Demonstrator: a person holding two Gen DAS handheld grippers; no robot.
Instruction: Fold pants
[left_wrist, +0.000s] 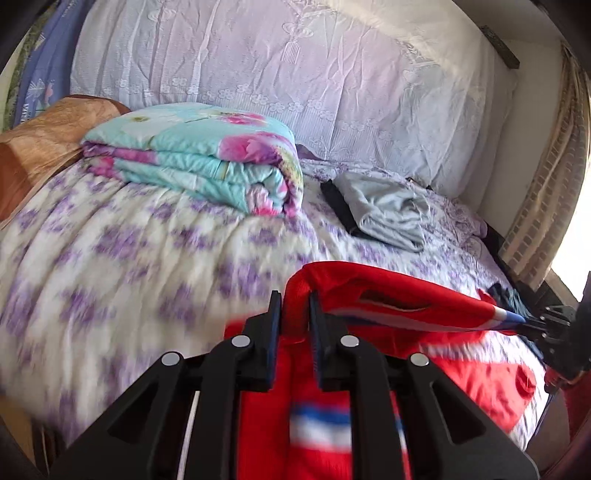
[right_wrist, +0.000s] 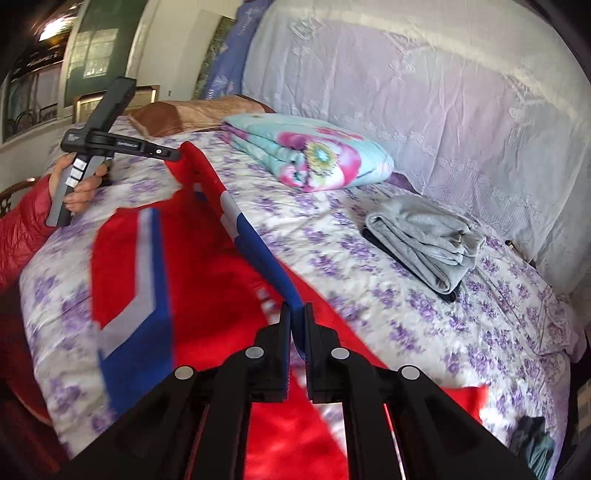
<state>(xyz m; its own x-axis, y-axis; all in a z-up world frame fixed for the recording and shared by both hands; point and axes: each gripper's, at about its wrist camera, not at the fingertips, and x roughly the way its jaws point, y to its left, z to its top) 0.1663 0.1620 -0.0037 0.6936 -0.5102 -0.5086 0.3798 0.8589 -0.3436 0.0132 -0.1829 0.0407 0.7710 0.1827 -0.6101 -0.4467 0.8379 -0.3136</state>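
Observation:
Red pants with blue and white stripes are held stretched above the bed between my two grippers. My left gripper is shut on one red end of the raised edge. My right gripper is shut on the striped other end; it also shows at the right of the left wrist view. The rest of the pants hangs down onto the purple-flowered bedspread. The left gripper shows at upper left in the right wrist view, held by a hand.
A folded turquoise and pink flowered quilt lies at the back of the bed. A folded grey garment on something black lies to its right. A white lace cover rises behind. A brown pillow is at left.

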